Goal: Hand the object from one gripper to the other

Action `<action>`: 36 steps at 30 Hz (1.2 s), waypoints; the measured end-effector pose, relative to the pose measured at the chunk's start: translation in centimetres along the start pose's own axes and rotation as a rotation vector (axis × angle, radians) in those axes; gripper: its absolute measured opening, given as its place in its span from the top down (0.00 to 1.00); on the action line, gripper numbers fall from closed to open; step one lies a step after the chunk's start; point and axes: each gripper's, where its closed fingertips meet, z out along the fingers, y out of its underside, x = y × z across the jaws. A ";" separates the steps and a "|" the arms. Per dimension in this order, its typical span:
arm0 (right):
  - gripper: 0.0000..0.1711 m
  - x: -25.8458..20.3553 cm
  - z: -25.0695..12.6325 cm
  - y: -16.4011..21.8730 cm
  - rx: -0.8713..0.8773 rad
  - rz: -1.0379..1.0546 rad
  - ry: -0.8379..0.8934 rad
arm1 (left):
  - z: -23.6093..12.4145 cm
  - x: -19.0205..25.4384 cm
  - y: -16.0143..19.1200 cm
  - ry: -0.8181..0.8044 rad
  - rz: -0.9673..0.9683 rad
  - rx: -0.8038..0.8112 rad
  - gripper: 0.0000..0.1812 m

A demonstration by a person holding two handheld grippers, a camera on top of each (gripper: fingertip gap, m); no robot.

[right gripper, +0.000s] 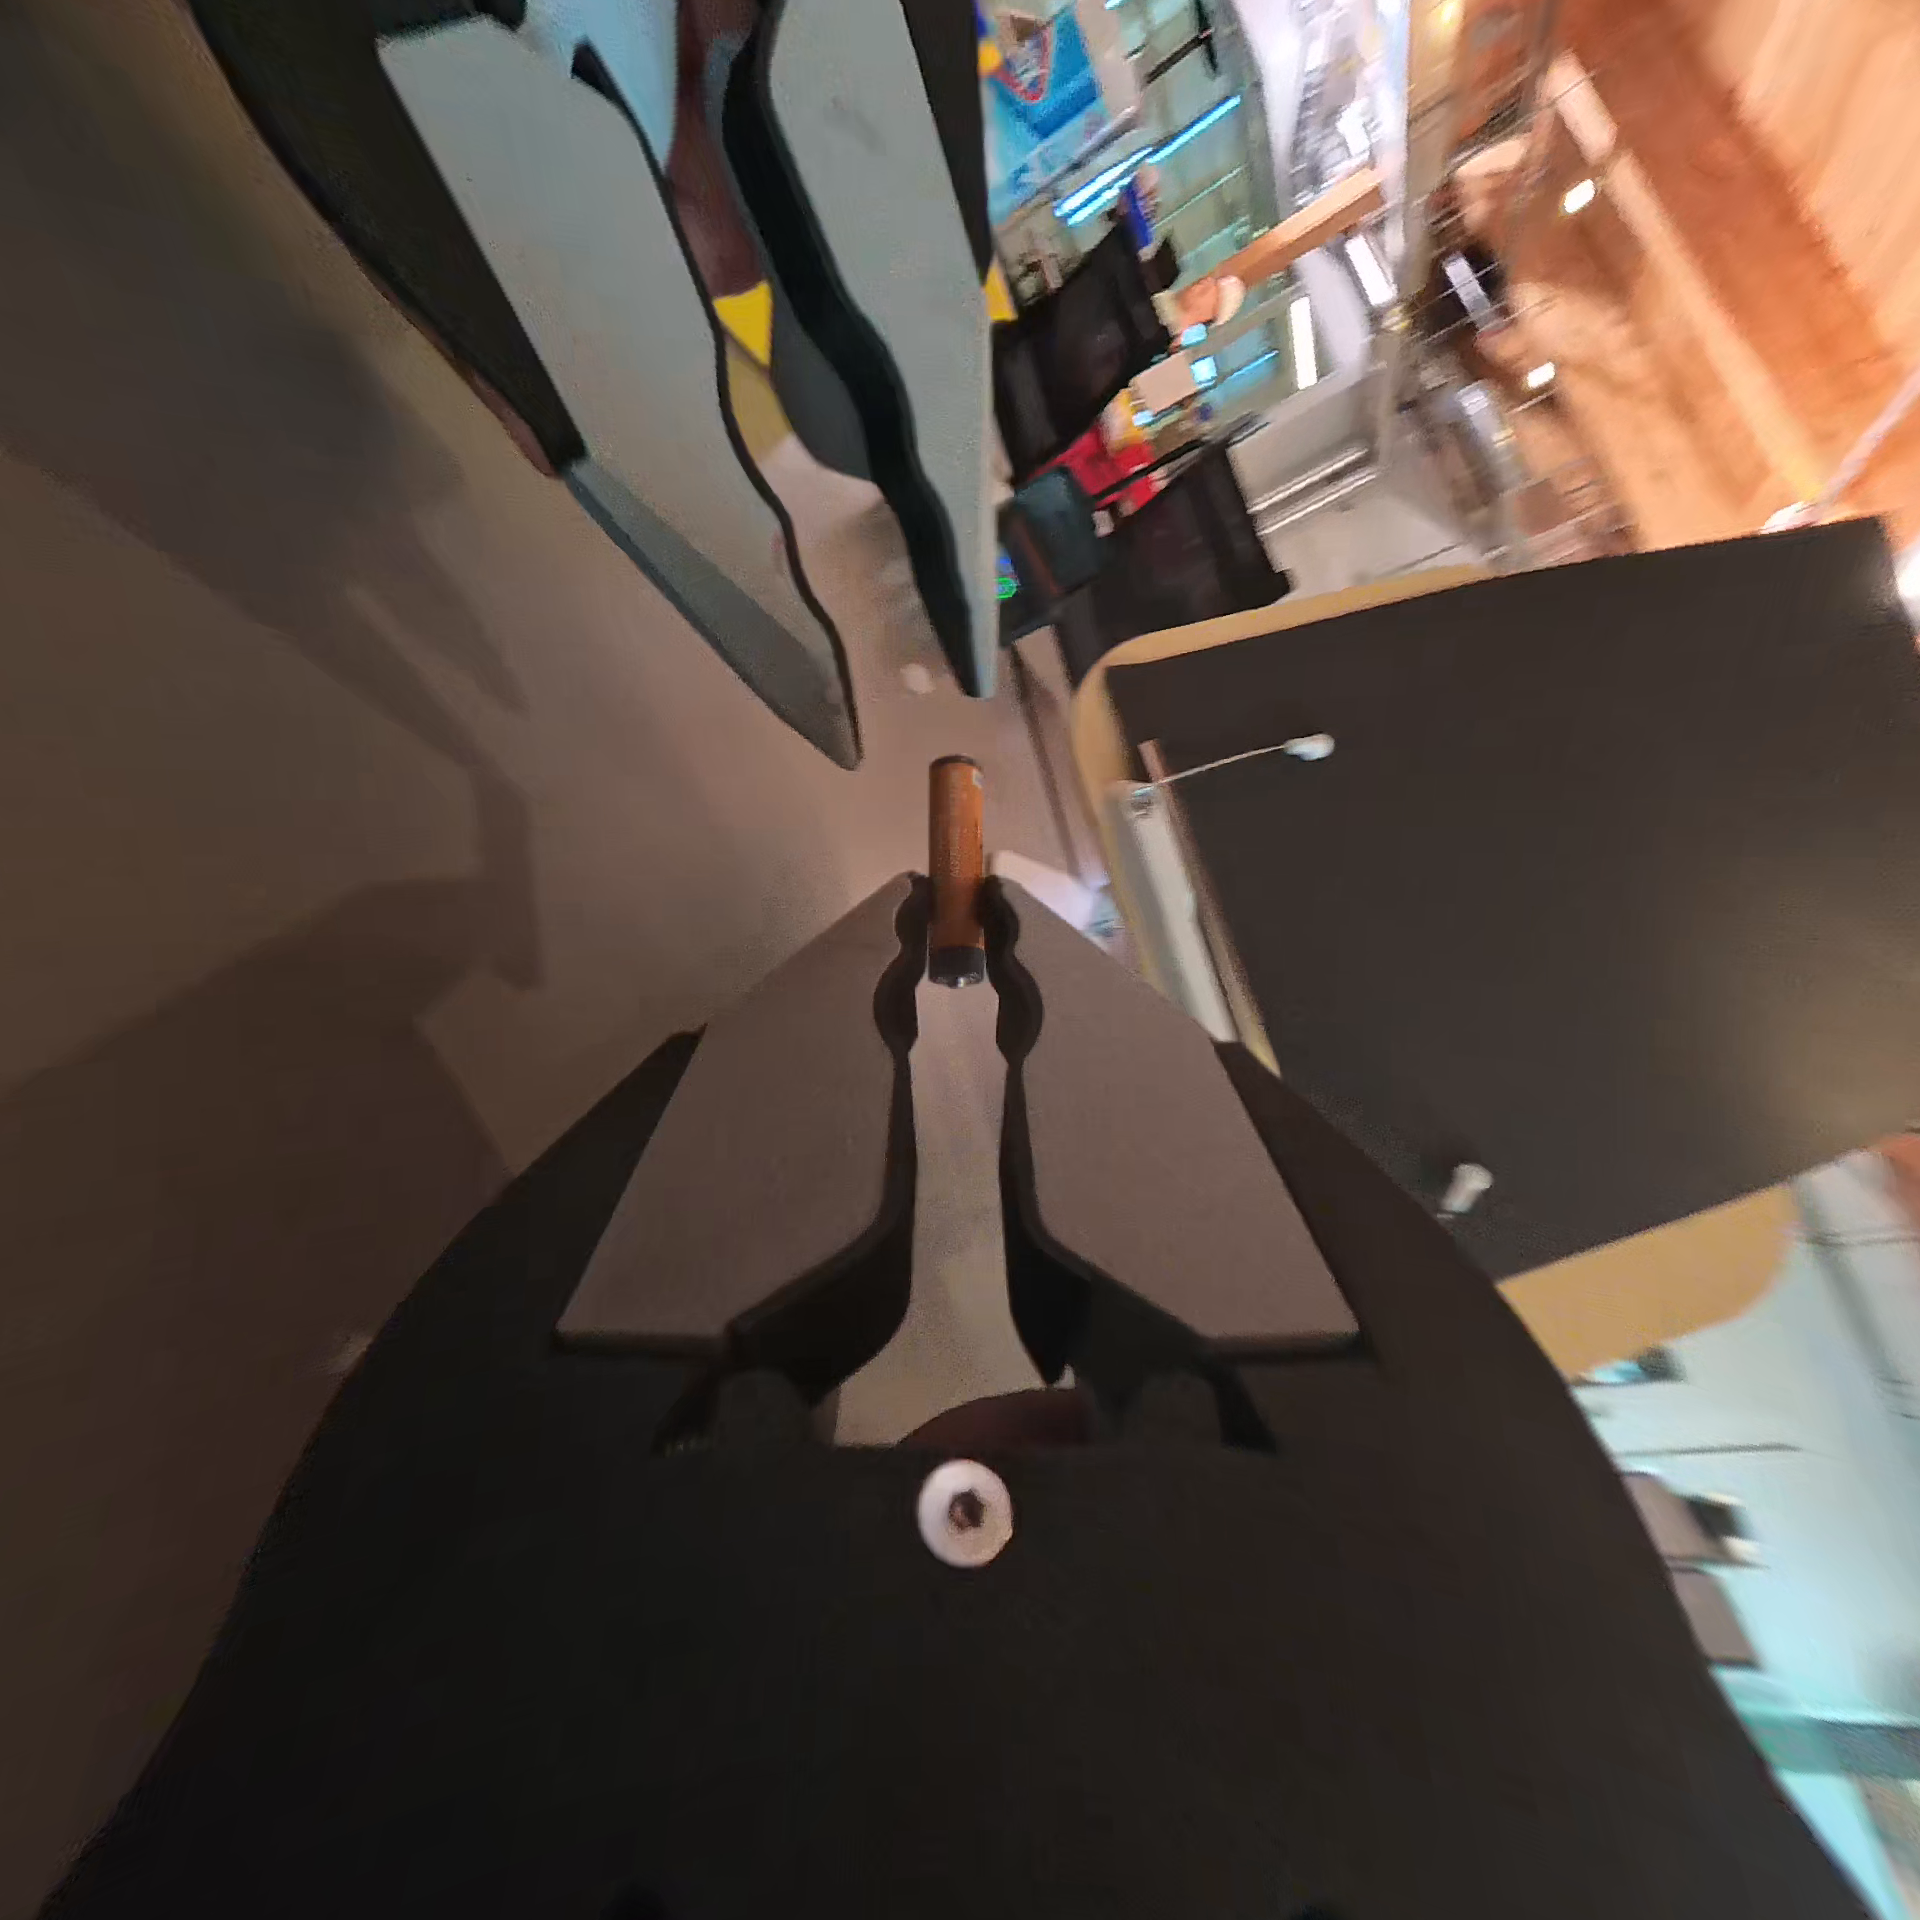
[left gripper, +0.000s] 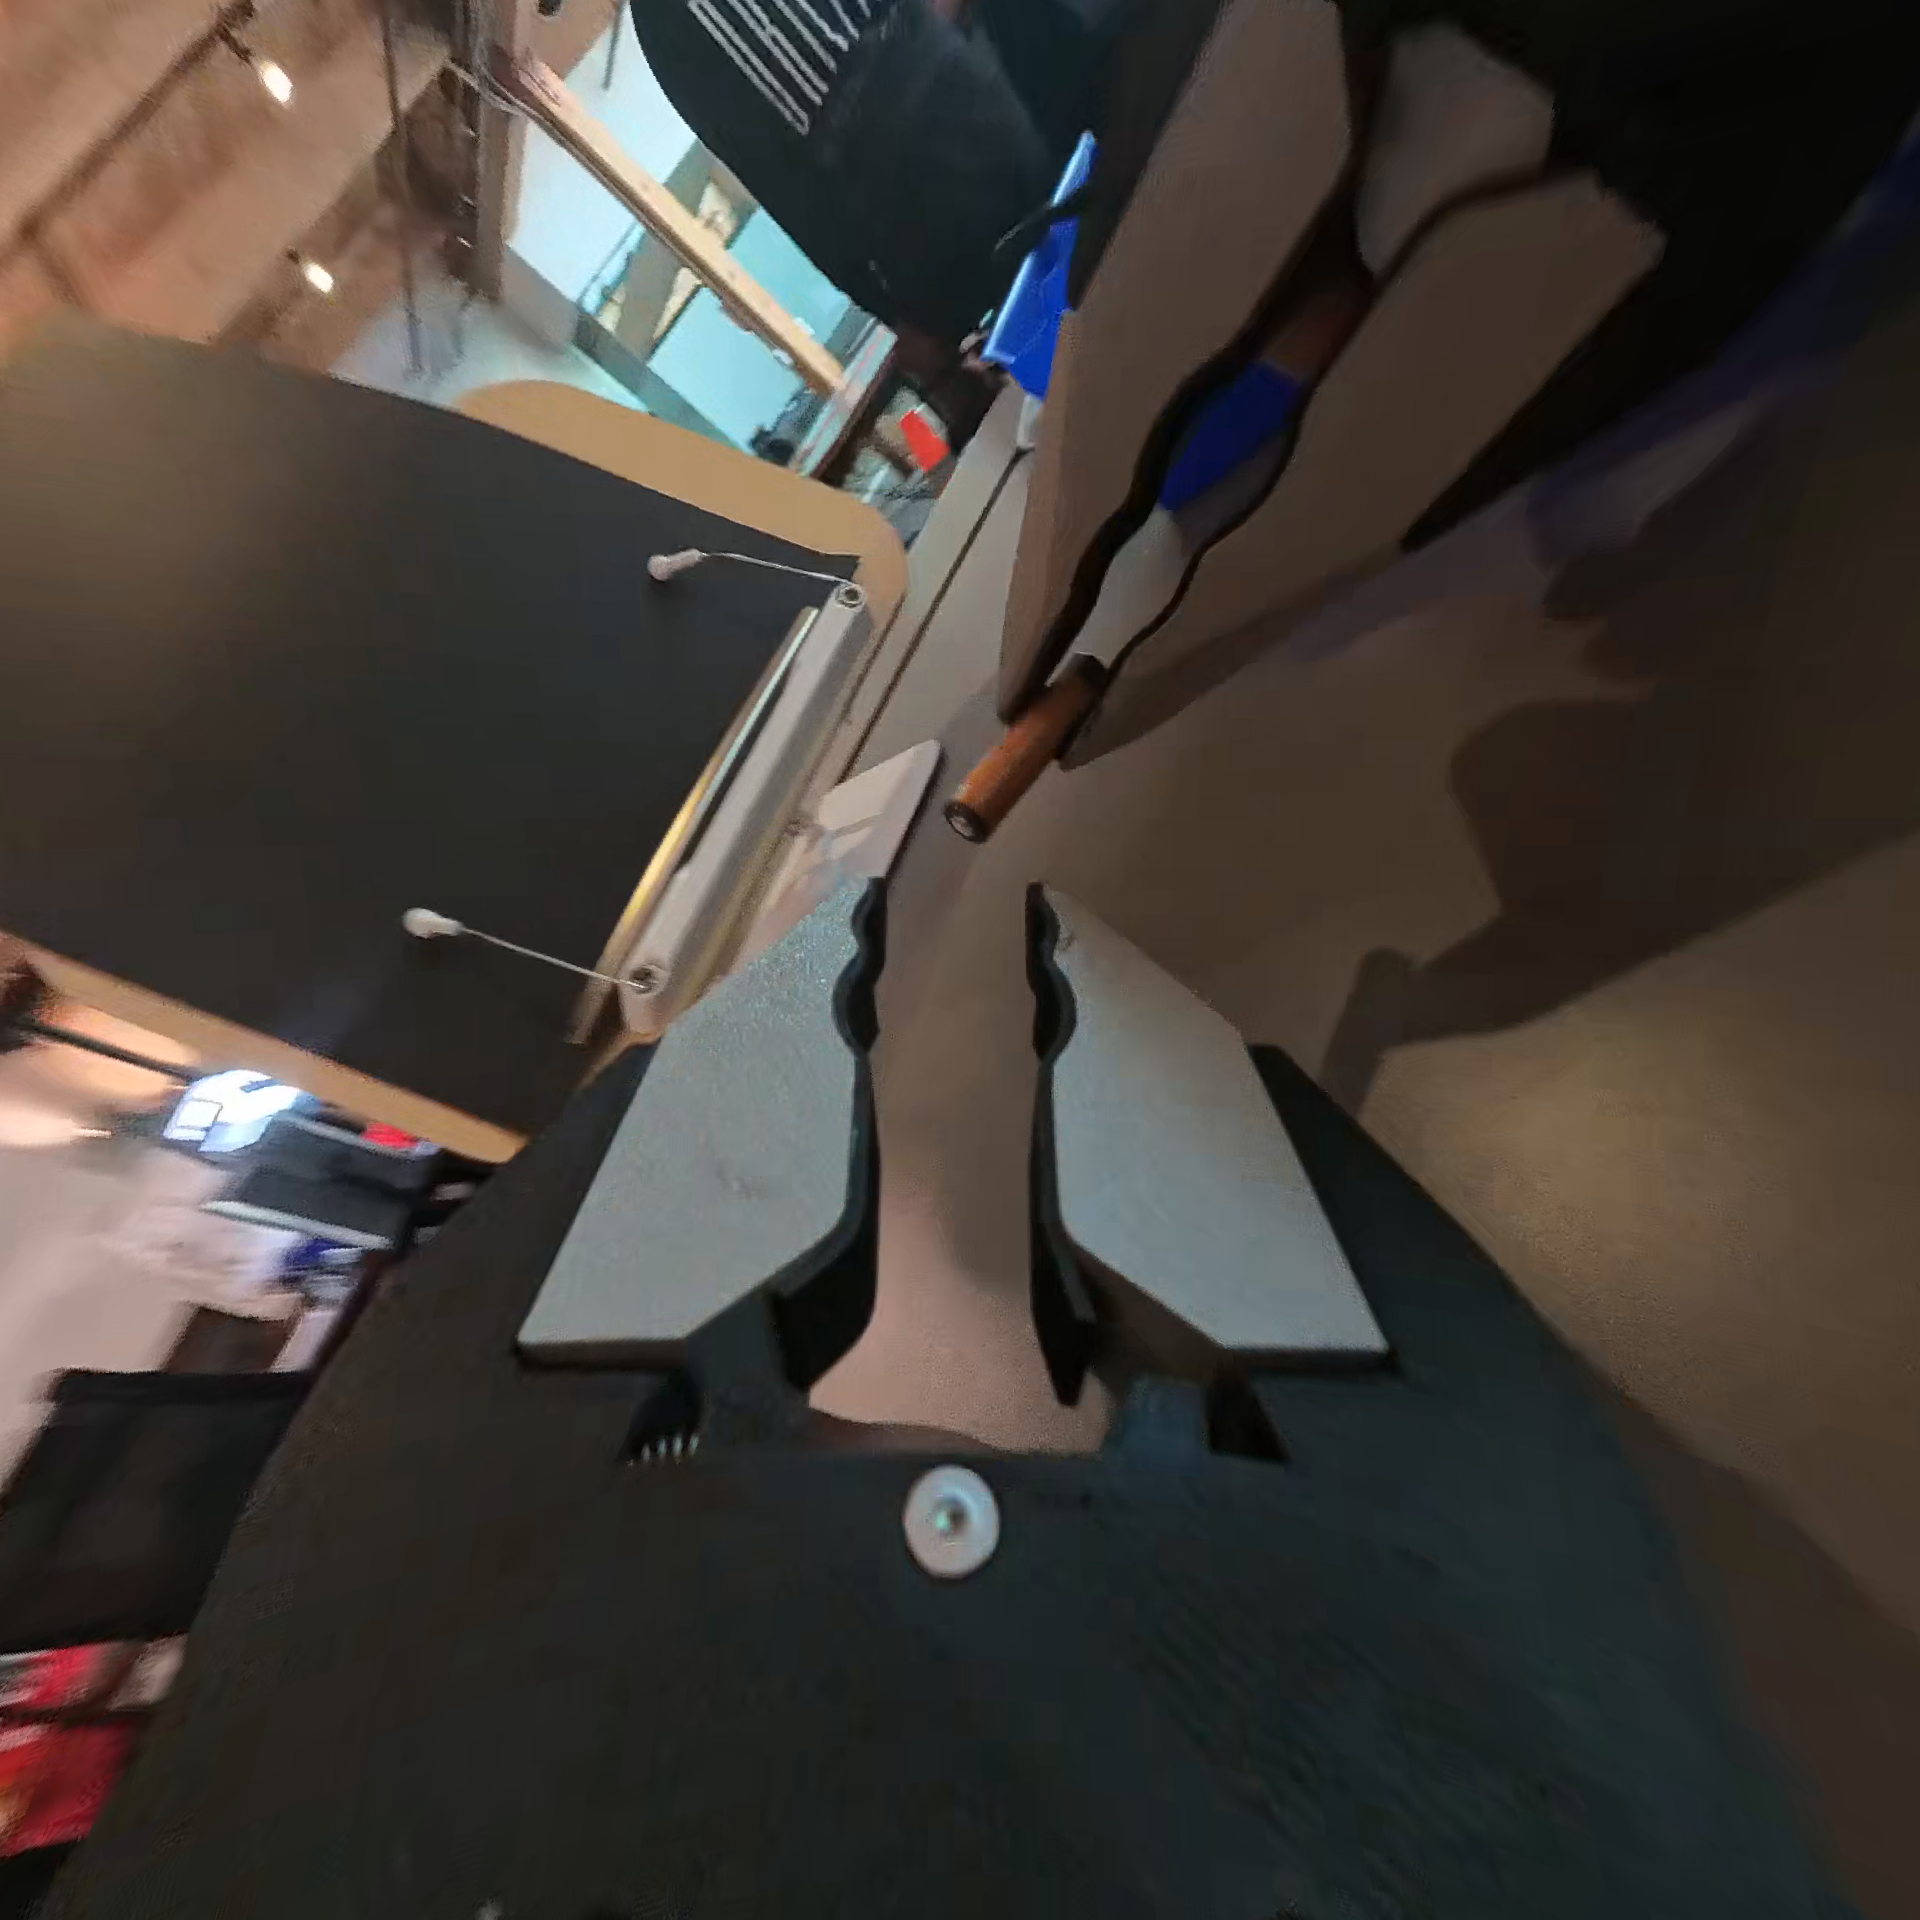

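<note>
My right gripper (right gripper: 951,899) pinches the battery (right gripper: 954,862), left gripper (left gripper: 954,914) gapes empty nearby; align on its free end before clamping.

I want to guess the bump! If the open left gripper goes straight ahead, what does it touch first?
Probably the small orange-brown cylinder, sticking out of the shut right gripper. It lies just ahead of the open left gripper, slightly to one side, so depth is uncertain.
</note>
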 end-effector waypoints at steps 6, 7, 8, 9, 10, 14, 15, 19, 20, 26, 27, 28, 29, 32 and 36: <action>0.96 -1.6 0.6 -0.1 -0.019 0.137 -0.118 | 1.0 1.6 0.6 -0.068 0.369 -0.086 0.87; 0.96 -1.9 0.6 -0.1 -0.022 0.139 -0.133 | 1.1 1.7 0.5 -0.082 0.409 -0.088 0.89; 0.96 -2.1 0.7 0.0 -0.030 0.132 -0.143 | 1.2 1.9 0.4 -0.087 0.435 -0.089 0.91; 0.96 -2.4 0.7 0.0 -0.037 0.117 -0.147 | 1.3 2.1 0.6 -0.080 0.452 -0.099 0.91; 0.96 -2.5 0.7 0.0 -0.037 0.104 -0.148 | 1.4 2.2 0.8 -0.083 0.472 -0.115 0.93; 0.95 -1.6 0.6 -0.3 -0.006 0.080 -0.076 | 1.4 1.4 0.6 -0.086 0.358 -0.136 0.95; 0.94 -0.9 0.4 -0.5 0.012 0.085 -0.041 | 1.4 1.0 0.5 -0.080 0.269 -0.121 0.95; 0.94 1.1 -0.3 -0.4 0.064 0.303 -0.035 | 0.6 -0.3 0.0 -0.002 -0.110 -0.006 0.95; 0.90 1.3 -0.4 -0.4 0.079 0.387 -0.066 | 0.3 -0.3 -0.4 0.044 -0.198 0.042 0.95; 0.85 1.3 -1.0 -3.5 0.293 0.634 -0.189 | -0.8 -0.2 -3.1 0.182 -0.433 0.229 0.95; 0.87 1.4 -1.4 -4.2 0.342 0.638 -0.190 | -0.7 0.2 -3.0 0.198 -0.429 0.220 0.95; 0.88 1.4 -1.6 -4.7 0.377 0.642 -0.186 | -0.6 0.6 -2.9 0.213 -0.415 0.208 0.95; 0.90 1.4 -1.6 -4.8 0.384 0.644 -0.184 | -0.6 1.1 -3.0 0.233 -0.402 0.209 0.95; 0.94 0.7 -1.1 -4.5 0.342 0.634 -0.211 | -0.5 2.0 -3.1 0.266 -0.407 0.201 0.95; 0.96 1.3 -1.1 -4.3 0.322 0.590 -0.160 | -0.3 1.1 -2.9 0.247 -0.523 0.195 0.91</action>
